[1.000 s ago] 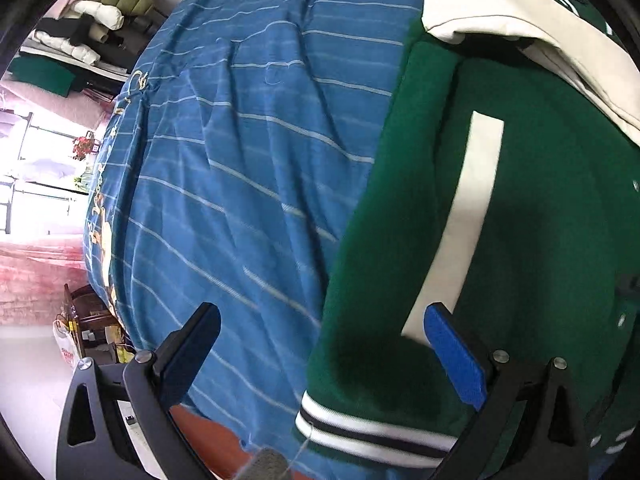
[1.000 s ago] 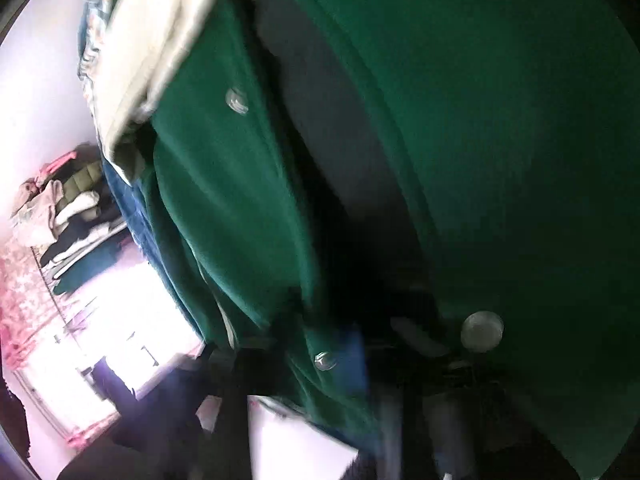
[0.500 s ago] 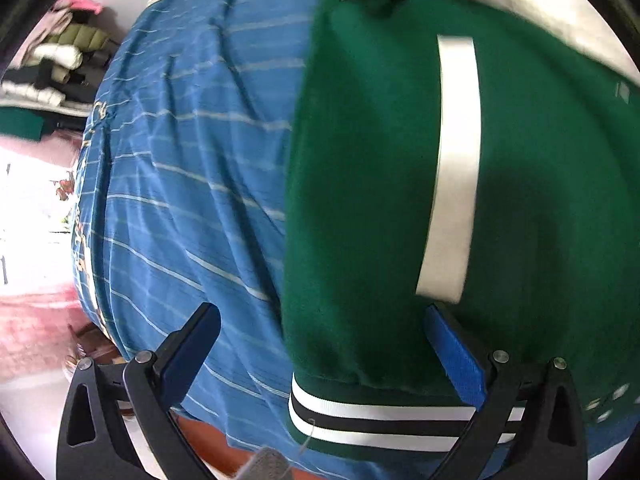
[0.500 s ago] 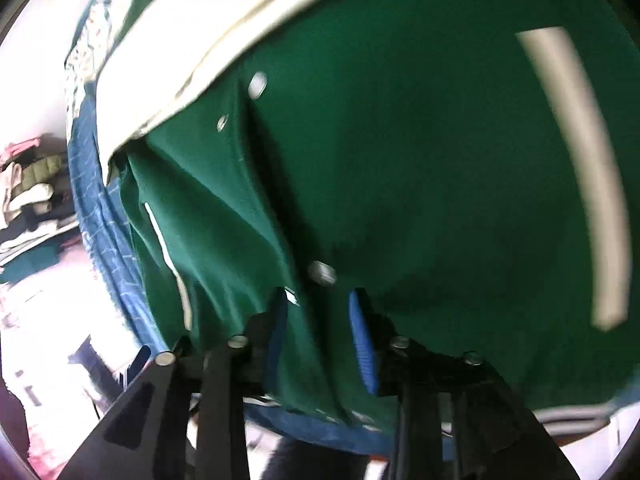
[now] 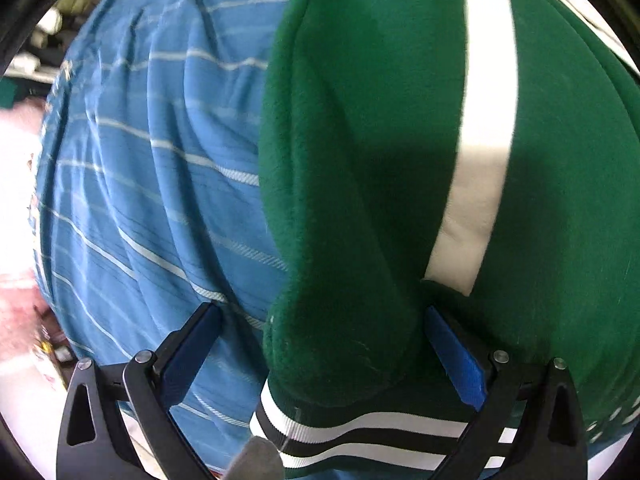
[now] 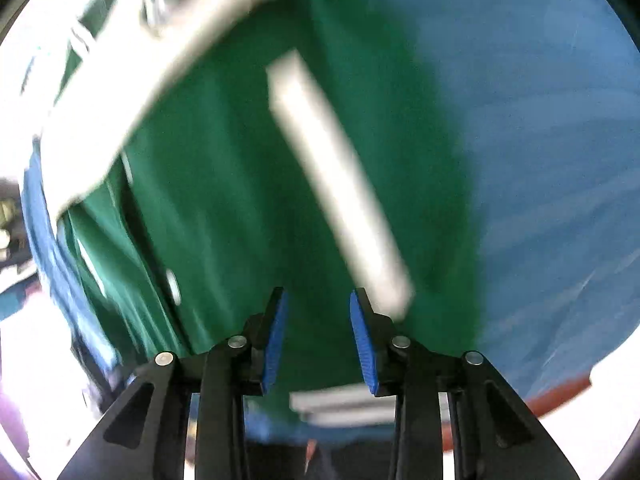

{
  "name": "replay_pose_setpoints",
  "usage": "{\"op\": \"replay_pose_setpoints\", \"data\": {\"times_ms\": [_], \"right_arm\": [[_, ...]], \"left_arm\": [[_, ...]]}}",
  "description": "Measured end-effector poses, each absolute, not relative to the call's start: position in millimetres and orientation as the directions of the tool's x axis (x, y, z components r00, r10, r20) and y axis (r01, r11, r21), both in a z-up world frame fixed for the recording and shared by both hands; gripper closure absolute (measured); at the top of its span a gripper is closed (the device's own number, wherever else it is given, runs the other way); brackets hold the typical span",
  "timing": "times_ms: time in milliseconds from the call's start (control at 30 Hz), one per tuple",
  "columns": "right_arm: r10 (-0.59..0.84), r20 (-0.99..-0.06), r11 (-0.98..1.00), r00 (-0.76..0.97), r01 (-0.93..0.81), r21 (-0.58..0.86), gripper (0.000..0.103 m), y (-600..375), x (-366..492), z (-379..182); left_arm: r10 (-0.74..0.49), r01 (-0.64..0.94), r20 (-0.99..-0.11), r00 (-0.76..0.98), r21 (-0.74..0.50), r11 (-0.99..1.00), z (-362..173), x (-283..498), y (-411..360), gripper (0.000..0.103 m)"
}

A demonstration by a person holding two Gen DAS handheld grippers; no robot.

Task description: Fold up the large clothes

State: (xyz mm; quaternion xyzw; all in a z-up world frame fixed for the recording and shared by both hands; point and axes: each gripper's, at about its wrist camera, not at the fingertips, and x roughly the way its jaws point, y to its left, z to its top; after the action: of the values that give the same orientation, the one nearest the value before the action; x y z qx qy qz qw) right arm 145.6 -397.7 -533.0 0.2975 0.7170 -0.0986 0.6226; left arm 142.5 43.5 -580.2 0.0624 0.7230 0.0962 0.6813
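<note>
A green varsity jacket [image 5: 380,184] with a white pocket stripe [image 5: 476,160] and a striped black-and-white hem [image 5: 360,436] lies on a blue striped sheet [image 5: 152,168]. My left gripper [image 5: 320,344] is open, its jaws wide apart over the jacket's left hem corner, with green cloth bulging between them. In the blurred right wrist view, my right gripper [image 6: 318,336] is partly open just above the green jacket [image 6: 224,168], near its white stripe [image 6: 336,184]; nothing is held between the pads. A cream sleeve [image 6: 132,92] lies at upper left.
The blue sheet [image 6: 540,140] covers the surface to the right of the jacket. A rust-coloured edge [image 6: 560,394] shows at lower right. Piled clothes [image 5: 60,20] sit in the far background at upper left.
The left gripper has moved closer, right over the jacket's hem corner. The right gripper has let go of the jacket's front edge, opened a little and swung right over the pocket stripe.
</note>
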Motion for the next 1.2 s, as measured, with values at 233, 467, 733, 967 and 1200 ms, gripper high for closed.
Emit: {"op": "replay_pose_setpoints", "data": {"times_ms": [233, 467, 733, 967, 1200], "right_arm": [[0.161, -0.984, 0.871, 0.081, 0.458, 0.18, 0.082, -472.1, 253.0, -547.2], [0.194, -0.967, 0.688, 0.165, 0.68, 0.254, 0.091, -543.9, 242.7, -586.1], [0.053, -0.99, 0.797, 0.13, 0.592, 0.12, 0.087, -563.4, 235.3, -525.0], [0.382, -0.862, 0.71, 0.332, 0.492, 0.504, 0.03, -530.4, 290.3, -511.5], [0.434, -0.876, 0.762, 0.209, 0.433, 0.481, 0.092, -465.9, 365.2, -569.3]], "left_arm": [[0.315, -0.004, -0.949, -0.01, 0.315, 0.949, -549.7, 159.6, 25.1, 0.0], [0.292, 0.031, -0.943, 0.162, 0.3, 0.953, -523.7, 202.7, -35.1, 0.0], [0.304, 0.013, -0.938, 0.168, 0.31, 0.951, -518.2, 232.2, -49.4, 0.0], [0.353, -0.044, -0.902, 0.249, 0.353, 0.935, -499.3, 277.1, -53.2, 0.0], [0.388, -0.1, -0.869, 0.308, 0.376, 0.921, -482.9, 319.0, -55.3, 0.0]]}}
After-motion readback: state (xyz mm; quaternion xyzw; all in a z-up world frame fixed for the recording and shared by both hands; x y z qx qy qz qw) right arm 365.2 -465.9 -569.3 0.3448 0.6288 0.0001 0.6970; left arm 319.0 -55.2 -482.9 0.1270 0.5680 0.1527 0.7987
